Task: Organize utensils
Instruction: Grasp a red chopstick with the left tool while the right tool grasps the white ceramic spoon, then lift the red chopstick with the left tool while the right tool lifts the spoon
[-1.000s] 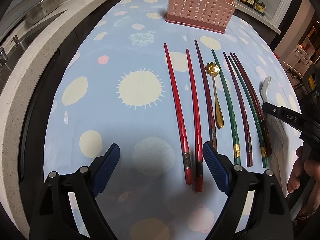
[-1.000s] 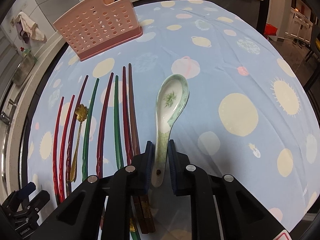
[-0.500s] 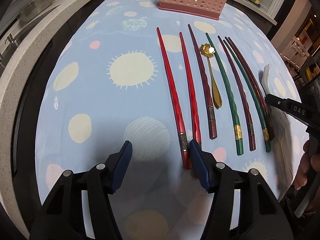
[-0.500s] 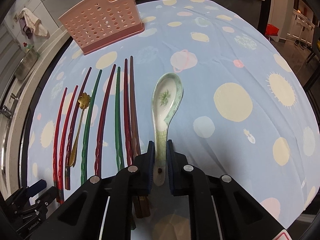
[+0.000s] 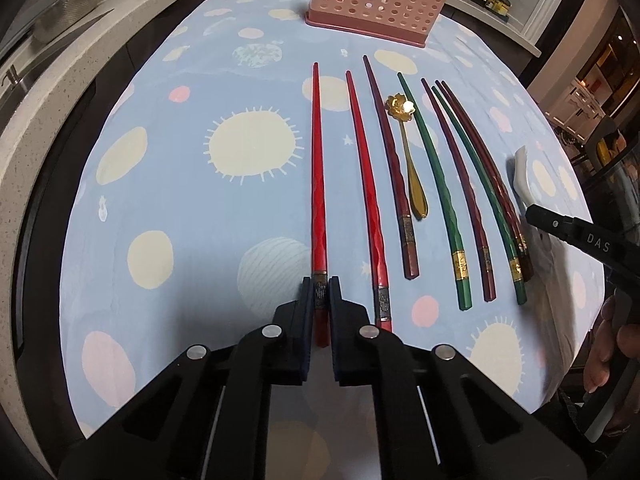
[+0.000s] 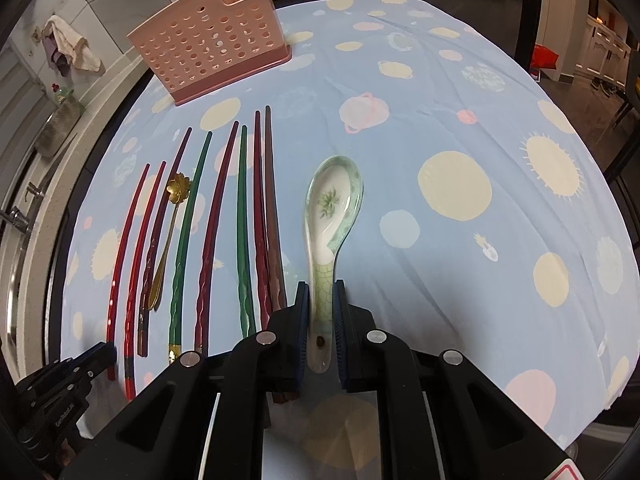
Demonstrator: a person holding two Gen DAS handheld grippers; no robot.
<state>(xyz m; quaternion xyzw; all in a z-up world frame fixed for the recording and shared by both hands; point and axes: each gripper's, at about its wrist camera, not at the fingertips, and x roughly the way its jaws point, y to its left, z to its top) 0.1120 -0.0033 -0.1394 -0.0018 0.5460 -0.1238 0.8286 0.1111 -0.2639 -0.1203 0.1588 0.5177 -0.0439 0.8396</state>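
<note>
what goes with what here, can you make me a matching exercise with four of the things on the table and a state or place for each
Things:
1. outermost red chopstick
2. ceramic spoon
3. gold spoon
4. pink holder

States or places:
A. standing upright at the far end of the cloth
B. lying free among the chopsticks, flower-shaped bowl pointing away
C. handle clamped in the right gripper
D. thick end clamped in the left gripper

Pairs: 1-D, 2-C, 3-B, 4-A

Red chopstick [image 5: 319, 184] flat on cloth, leftmost in row; ceramic spoon [image 6: 329, 236] bowl-up, right of row.
</note>
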